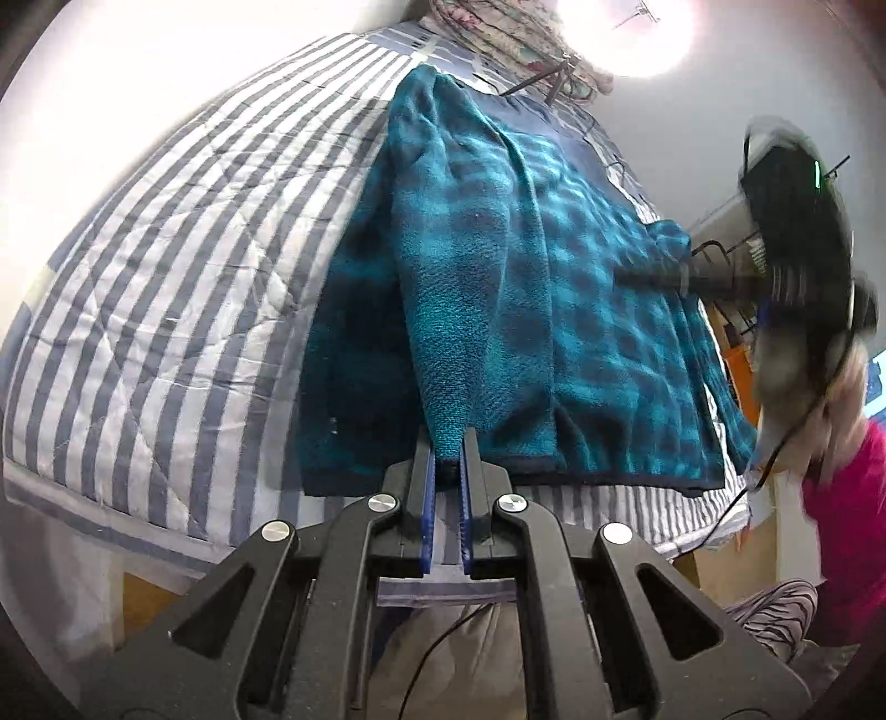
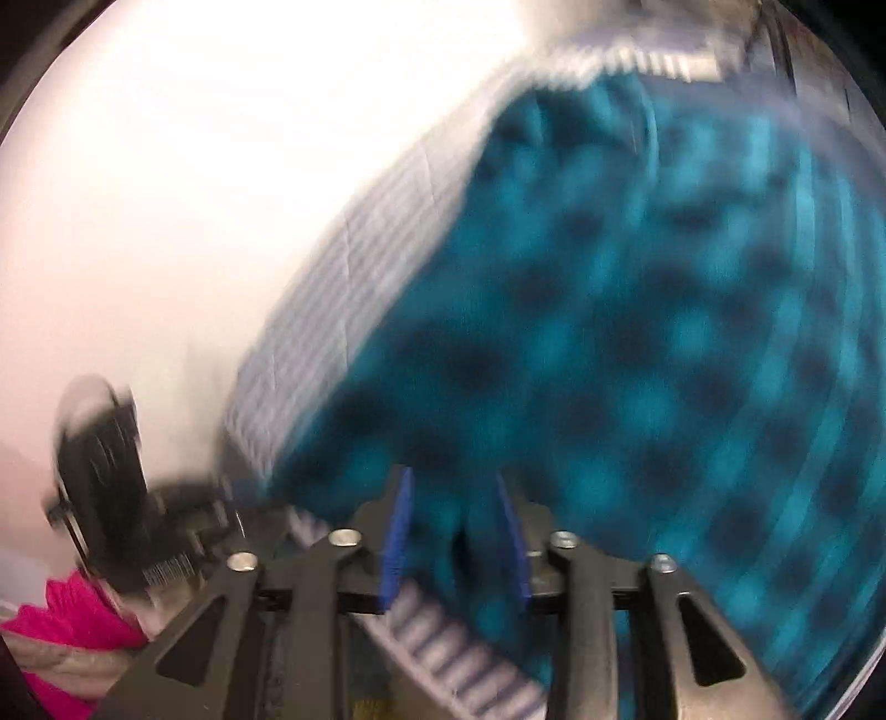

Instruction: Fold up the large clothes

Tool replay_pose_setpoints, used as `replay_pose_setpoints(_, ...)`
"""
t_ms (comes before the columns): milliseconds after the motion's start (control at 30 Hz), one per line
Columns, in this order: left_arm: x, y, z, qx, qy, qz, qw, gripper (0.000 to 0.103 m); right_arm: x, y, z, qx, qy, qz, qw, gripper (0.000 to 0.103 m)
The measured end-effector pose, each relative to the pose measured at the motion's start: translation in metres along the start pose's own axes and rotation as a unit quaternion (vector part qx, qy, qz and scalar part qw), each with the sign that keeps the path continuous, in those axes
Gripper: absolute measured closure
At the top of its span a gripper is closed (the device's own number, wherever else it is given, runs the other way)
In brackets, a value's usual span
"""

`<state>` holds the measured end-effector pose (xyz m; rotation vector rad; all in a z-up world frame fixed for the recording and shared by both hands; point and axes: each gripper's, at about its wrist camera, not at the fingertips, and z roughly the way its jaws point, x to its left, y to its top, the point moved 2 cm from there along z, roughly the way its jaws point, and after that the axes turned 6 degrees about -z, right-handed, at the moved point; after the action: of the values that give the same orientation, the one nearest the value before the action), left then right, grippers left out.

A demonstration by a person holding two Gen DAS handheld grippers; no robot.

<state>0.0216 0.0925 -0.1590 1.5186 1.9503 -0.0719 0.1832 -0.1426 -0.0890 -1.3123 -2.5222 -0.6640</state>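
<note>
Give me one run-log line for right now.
left gripper: shut on teal fleece | right gripper: open, fleece between pads | fleece: lies on striped quilt

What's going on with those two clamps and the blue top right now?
Left gripper shut on teal fleece, pulling a fold up. Right gripper jaws apart, fleece between them, blurred. Striped quilt underneath; nothing blocking.

Home bedroom: bed with striped quilt (image 1: 166,288), floral bedding (image 1: 498,39) at far end, white walls.

Blown-out glare upper left in both my views, heavy motion blur on the right, fisheye-bent edges.
</note>
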Motion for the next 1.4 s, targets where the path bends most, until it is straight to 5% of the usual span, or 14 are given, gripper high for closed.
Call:
replay_pose_setpoints(200, -0.001, 0.007, 0.002, -0.006, 0.007, 0.007, 0.9999, 0.099, 0.008, 0.107, 0.018, -0.034, -0.08, -0.047, 0.995, 0.066)
replay_pose_setpoints(300, -0.006, 0.01, 0.009, -0.003, 0.009, 0.017, 0.9998, 0.099, 0.011, 0.172, 0.067, -0.018, -0.124, -0.046, 0.991, 0.066)
replay_pose_setpoints(433, -0.014, 0.014, 0.013, -0.005, 0.012, 0.028, 0.9995, 0.099, 0.011, 0.216, 0.117, 0.016, -0.188, -0.045, 0.981, 0.065)
replay_pose_setpoints(533, -0.01, 0.017, 0.014, -0.004, 0.011, 0.028, 0.9995, 0.099, 0.0, 0.213, 0.15, 0.05, -0.236, -0.04, 0.97, 0.066)
replay_pose_setpoints(567, -0.01, 0.017, 0.014, -0.004, 0.011, 0.028, 0.9996, 0.099, 0.002, 0.212, 0.151, 0.058, -0.244, -0.04, 0.967, 0.069)
replay_pose_setpoints(633, -0.006, 0.017, 0.015, 0.0, 0.011, 0.024, 0.9996, 0.099, 0.001, 0.212, 0.157, 0.064, -0.266, -0.049, 0.961, 0.096)
replay_pose_setpoints(667, -0.003, 0.017, 0.014, 0.002, 0.012, 0.023, 0.9997, 0.099, 0.001, 0.213, 0.155, 0.061, -0.27, -0.049, 0.96, 0.099)
replay_pose_setpoints(900, 0.028, 0.022, 0.018, 0.016, 0.043, -0.018, 0.9988, 0.099, -0.025, 0.239, 0.147, 0.003, -0.195, 0.002, 0.981, 0.101)
replay_pose_setpoints(967, 0.039, 0.02, 0.029, 0.033, 0.051, -0.039, 0.9974, 0.098, -0.022, 0.239, 0.156, 0.012, -0.172, 0.0, 0.985, 0.093)
replay_pose_setpoints(1033, 0.046, 0.02, 0.032, 0.037, 0.055, -0.054, 0.9964, 0.097, -0.019, 0.234, 0.152, 0.0, -0.162, -0.003, 0.987, 0.069)
replay_pose_setpoints(1067, 0.047, 0.022, 0.03, 0.032, 0.057, -0.054, 0.9964, 0.094, -0.018, 0.231, 0.147, -0.005, -0.161, -0.004, 0.987, 0.069)
replay_pose_setpoints(1233, 0.055, 0.031, 0.013, 0.001, 0.047, -0.061, 0.997, 0.09, -0.019, 0.183, 0.087, -0.032, -0.113, 0.011, 0.993, 0.069)
replay_pose_setpoints(1400, 0.058, 0.032, 0.009, -0.004, 0.034, -0.069, 0.997, 0.09, -0.015, 0.078, 0.032, -0.048, -0.023, 0.041, 0.998, 0.065)
